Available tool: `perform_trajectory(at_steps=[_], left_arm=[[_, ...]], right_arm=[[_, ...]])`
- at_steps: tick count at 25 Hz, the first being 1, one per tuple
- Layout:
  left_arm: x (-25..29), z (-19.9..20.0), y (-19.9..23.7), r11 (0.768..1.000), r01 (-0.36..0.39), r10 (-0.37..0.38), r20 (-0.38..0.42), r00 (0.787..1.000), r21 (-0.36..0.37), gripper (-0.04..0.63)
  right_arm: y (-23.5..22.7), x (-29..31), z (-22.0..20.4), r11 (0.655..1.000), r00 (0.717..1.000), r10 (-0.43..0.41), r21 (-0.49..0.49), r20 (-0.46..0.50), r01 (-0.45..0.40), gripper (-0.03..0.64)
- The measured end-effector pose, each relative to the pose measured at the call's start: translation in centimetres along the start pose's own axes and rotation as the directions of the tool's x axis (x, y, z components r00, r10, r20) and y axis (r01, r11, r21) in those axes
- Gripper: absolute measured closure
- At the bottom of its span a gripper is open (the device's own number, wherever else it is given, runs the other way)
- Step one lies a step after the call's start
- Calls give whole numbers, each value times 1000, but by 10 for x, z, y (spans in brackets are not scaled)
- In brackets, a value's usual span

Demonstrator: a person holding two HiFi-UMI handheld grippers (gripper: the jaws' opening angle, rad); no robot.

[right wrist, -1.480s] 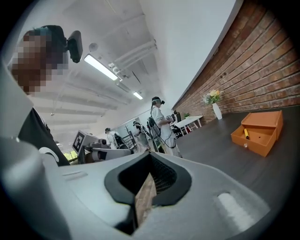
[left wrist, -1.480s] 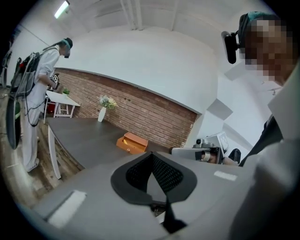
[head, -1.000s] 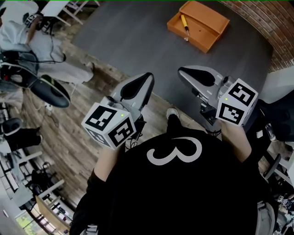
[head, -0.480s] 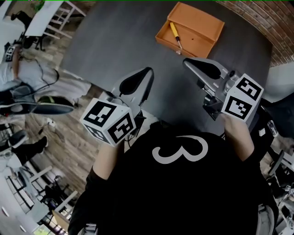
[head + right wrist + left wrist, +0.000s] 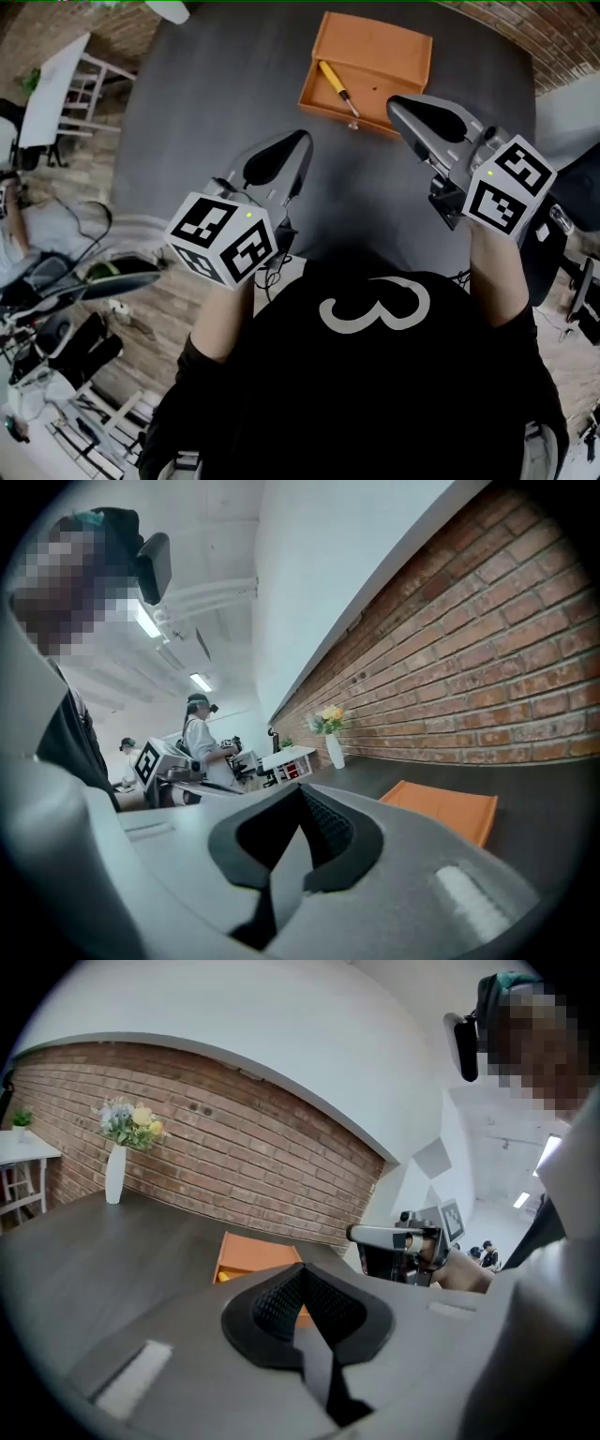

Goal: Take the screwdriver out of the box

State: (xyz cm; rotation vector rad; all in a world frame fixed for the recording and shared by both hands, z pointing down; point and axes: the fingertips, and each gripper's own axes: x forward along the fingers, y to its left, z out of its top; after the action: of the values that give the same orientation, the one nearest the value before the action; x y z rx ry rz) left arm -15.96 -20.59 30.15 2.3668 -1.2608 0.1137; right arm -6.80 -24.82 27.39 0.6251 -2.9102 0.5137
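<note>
1. Since the earlier head view, both grippers have come forward from the bench's near edge to over its top. The box has shifted from the far right towards the middle and now sits closer to them.
2. The screwdriver lies in the left part of the box, slanted, with its handle far-left and its tip at the box's near wall.
3. It is beyond both sets of fingers and between them from left to right. It is well apart from the left gripper and nearer the right gripper, and neither touches it.
4. The left fingers are clenched, with the ribbed black pads meeting and nothing between them.
5. The right fingers are likewise pressed together and empty.
6. The box is a shallow, open, orange rectangle with smooth flat walls and one small dark dot on its floor.
7. The bench is dark grey and matt, with a rounded edge.
8. The grippers have smooth grey shells, and each carries a cube of black-and-white squares.
9. The screwdriver has a stubby yellow handle and a thin metal shaft.
10. A red brick wall runs behind the bench, and a white vase of flowers stands far left.
</note>
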Motion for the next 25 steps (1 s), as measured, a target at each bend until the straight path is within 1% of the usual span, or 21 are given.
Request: perform_trajectory(at_steps=[4, 6, 7, 8, 9, 11, 15, 17, 21, 25], left_arm=[[7, 4, 26, 998, 61, -61, -20, 998, 3, 580], [12, 6, 38, 996, 88, -88, -28, 996, 3, 580], [15, 6, 44, 995, 100, -100, -31, 994, 0, 580], [18, 5, 50, 994, 112, -113, -35, 993, -4, 580], [21, 5, 55, 992, 123, -124, -39, 992, -8, 580], [26, 3, 64, 990, 139, -140, -47, 989, -12, 580], [33, 2, 80, 989, 144, -145, -45, 988, -25, 580], [35, -1, 89, 990, 138, -140, -44, 989, -39, 580], [36, -12, 104, 990, 128, -132, -61, 989, -64, 580], [36, -20, 116, 989, 122, -128, -75, 989, -80, 580]], right_arm=[[-12, 22, 9, 994, 995, -92, -62, -27, 90, 614], [-20, 35, 12, 989, 991, -122, -88, -47, 118, 612], [-23, 42, 12, 988, 989, -131, -94, -64, 125, 607], [-26, 50, 10, 987, 987, -136, -98, -85, 128, 577], [-29, 57, 7, 986, 984, -141, -100, -109, 130, 563], [-37, 75, -1, 986, 977, -149, -98, -155, 135, 558], [-50, 109, -25, 990, 964, -133, -86, -231, 116, 518], [-56, 120, -40, 988, 950, -138, -108, -281, 112, 498], [-73, 137, -71, 981, 910, -176, -139, -375, 133, 466], [-97, 148, -102, 973, 858, -226, -155, -461, 172, 463]])
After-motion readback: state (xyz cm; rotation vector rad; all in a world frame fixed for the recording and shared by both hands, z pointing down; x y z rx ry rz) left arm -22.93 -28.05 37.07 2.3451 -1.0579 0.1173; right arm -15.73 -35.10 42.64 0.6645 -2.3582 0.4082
